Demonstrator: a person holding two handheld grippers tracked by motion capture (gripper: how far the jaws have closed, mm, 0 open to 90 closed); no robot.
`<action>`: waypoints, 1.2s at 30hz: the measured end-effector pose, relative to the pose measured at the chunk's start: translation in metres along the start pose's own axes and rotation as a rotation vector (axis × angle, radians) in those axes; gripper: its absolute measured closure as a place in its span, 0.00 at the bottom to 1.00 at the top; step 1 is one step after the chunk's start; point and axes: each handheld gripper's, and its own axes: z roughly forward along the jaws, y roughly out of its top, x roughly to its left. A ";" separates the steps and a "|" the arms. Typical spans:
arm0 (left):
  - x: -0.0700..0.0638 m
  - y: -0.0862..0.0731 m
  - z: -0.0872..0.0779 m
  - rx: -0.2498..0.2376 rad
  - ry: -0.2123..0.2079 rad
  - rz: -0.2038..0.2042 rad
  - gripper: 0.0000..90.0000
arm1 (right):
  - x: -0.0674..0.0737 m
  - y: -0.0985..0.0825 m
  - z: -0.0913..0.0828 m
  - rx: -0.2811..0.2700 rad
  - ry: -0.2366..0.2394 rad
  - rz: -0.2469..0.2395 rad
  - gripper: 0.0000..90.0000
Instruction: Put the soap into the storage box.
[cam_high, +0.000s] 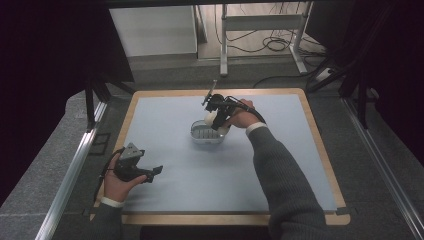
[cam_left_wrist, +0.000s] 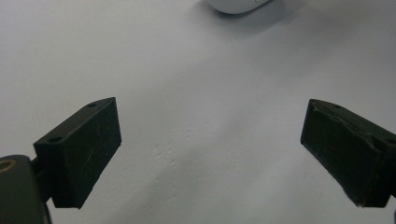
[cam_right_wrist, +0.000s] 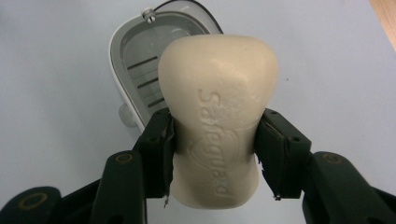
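The bench is a wooden-edged top covered by a pale blue mat, which takes up nearly all of its surface. A person's forearms enter from the near edge, the right one in a grey sleeve with a white cuff.

A white soap dish sits on the mat near the middle of the bench, toward the far side. In the right gripper view the soap dish shows a slotted inner tray and a small metal knob at its rim.

The right claw hangs directly over the dish, raised above it. Its jaws are pinched on the waist of a cream soap bar, one pad on each narrow side. The bar carries embossed lettering and stands lengthwise out of the claw, its broad end pointing toward the dish. In the high view the soap bar is clear of the dish tray, held in the air.

The left claw rests low at the near left part of the mat, well apart from the dish. In the left gripper view its jaws stand spread wide, nothing between them, bare mat beneath.
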 end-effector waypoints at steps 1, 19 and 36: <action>0.000 0.000 0.000 0.000 0.000 0.000 0.06 | 0.000 0.002 0.001 0.002 -0.003 -0.006 0.55; 0.000 0.000 0.000 0.000 -0.003 -0.001 0.06 | 0.013 0.015 0.033 0.067 0.006 -0.130 0.55; -0.001 0.000 0.000 0.000 -0.002 0.005 0.06 | 0.010 -0.001 0.019 -0.043 -0.030 -0.037 0.41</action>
